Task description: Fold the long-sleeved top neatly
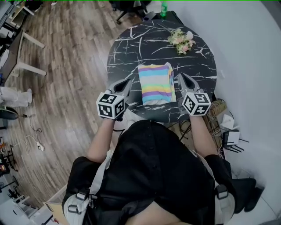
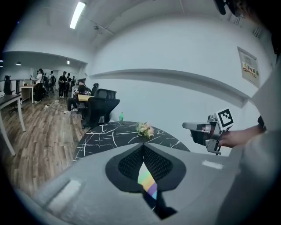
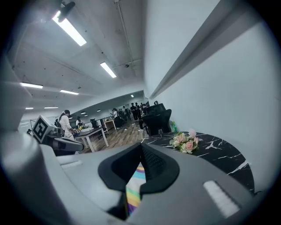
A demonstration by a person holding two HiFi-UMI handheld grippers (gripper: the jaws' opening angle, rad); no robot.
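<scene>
Both of your grippers are shut with nothing between their jaws. Your left gripper (image 1: 128,81) hangs just left of the folded long-sleeved top (image 1: 156,83), clear of it, with its jaw tips pressed together. Your right gripper (image 1: 181,76) hangs just right of the top in the same way, tips together, also clear of the cloth. Each gripper view shows its two dark pads meeting at the tip. The striped fabric shows only through the gap lower down behind them, so it lies beyond the jaws and is not pinched.

The top rests on the near half of the round black marble table (image 1: 131,48). It is folded into a compact upright rectangle, with pastel stripes of yellow, pink, blue and purple running across it. Its left and far edges look straight. The near edge is a little rounded and sits close to the table rim in front of you.

Farther back on the table, toward the right, lies a small bunch of pink and white flowers (image 1: 181,40), well apart from the top. A green bottle (image 1: 163,9) stands past the far rim. Black office chairs (image 2: 99,107) stand beyond the table on the wood floor (image 1: 66,66). A white wall runs along your right side.
</scene>
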